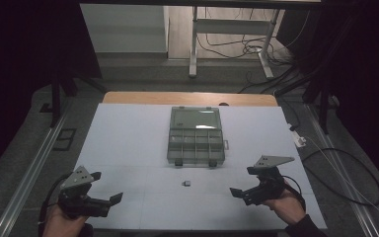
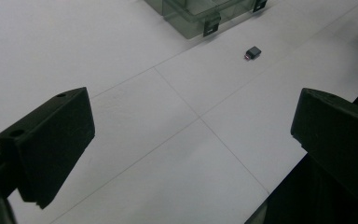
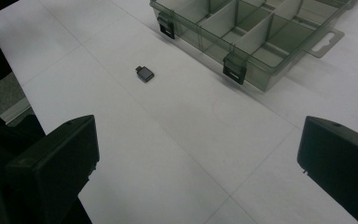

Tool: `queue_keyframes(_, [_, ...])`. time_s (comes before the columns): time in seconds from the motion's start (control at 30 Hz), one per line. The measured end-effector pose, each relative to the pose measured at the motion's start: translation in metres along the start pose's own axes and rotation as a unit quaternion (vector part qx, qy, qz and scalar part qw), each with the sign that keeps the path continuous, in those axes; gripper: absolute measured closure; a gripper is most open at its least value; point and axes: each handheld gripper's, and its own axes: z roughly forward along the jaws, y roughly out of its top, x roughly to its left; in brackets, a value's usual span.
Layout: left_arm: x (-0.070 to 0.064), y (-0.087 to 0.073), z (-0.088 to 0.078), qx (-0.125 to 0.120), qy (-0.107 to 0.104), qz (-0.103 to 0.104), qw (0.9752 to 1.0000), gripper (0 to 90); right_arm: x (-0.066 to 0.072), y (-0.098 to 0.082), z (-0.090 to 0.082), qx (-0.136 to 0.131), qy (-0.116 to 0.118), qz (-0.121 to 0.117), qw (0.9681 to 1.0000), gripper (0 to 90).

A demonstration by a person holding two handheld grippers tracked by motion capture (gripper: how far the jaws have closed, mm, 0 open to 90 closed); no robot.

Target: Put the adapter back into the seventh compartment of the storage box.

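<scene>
Both grippers, left (image 1: 112, 198) and right (image 1: 236, 191), were wide open and empty near the table edge. Small dark adapter (image 1: 187, 183) lay between them, just before the open compartment box (image 1: 196, 136). Likely next: reach and pinch it.

From where I stand, nothing here can be read. The clear grey plastic compartment box (image 1: 196, 136) with its lid thrown back shows a small pale patch at the lid's near left corner, but it is too blurred to tell whether it holds letters. Its dark latches (image 3: 234, 68) and the hang tab (image 3: 326, 41) at its side carry no marks I can make out. The small dark grey block-shaped adapter (image 3: 144, 73) on the white table (image 1: 128, 148) bears no legible print either. The thin lines across the table are plain seams, without numbers or signs.
</scene>
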Motion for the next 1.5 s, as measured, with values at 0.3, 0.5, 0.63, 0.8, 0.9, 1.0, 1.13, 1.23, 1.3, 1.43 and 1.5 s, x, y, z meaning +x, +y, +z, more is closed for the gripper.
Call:
queue_keyframes(0.3, [0.001,0.000,0.000,0.000,0.000,-0.003,1.0000,0.0,0.000,0.008,0.012,0.002,0.006,-0.002,1.0000,0.0])
queue_keyframes(0.5, [0.001,0.000,0.000,-0.001,-0.001,-0.004,1.0000,0.0,0.003,0.015,0.024,0.009,0.012,-0.008,0.9999,0.0])
queue_keyframes(0.63, [0.001,0.000,0.000,-0.001,-0.001,-0.004,1.0000,0.0,0.005,0.019,0.031,0.013,0.014,-0.011,0.9998,0.0])
queue_keyframes(0.8, [0.001,0.000,0.000,0.000,-0.001,-0.005,1.0000,0.0,0.006,0.025,0.039,0.018,0.014,-0.014,0.9996,0.0])
queue_keyframes(0.9, [0.001,0.000,0.000,0.000,-0.001,-0.005,1.0000,0.0,0.007,0.027,0.043,0.020,0.015,-0.015,0.9996,0.0])
queue_keyframes(1.0, [0.001,0.000,0.000,-0.001,-0.002,-0.004,1.0000,0.0,0.009,0.030,0.049,0.025,0.019,-0.019,0.9993,0.0])
queue_keyframes(1.13, [0.001,0.000,0.000,-0.001,-0.002,-0.004,1.0000,0.0,0.011,0.034,0.056,0.033,0.022,-0.022,0.9990,0.0])
queue_keyframes(1.23, [0.001,0.000,0.000,-0.001,-0.002,-0.004,1.0000,0.0,0.012,0.036,0.061,0.037,0.021,-0.024,0.9988,0.0])
queue_keyframes(1.3, [0.001,0.000,0.000,-0.001,-0.003,-0.004,1.0000,0.0,0.013,0.038,0.065,0.042,0.022,-0.023,0.9986,0.0])
queue_keyframes(1.43, [0.001,0.000,0.000,-0.001,-0.003,-0.004,1.0000,0.0,0.018,0.042,0.072,0.057,0.022,-0.035,0.9975,0.0])
queue_keyframes(1.5, [0.001,0.000,0.000,-0.001,-0.003,-0.004,1.0000,0.0,0.020,0.044,0.075,0.060,0.022,-0.041,0.9971,0.0])
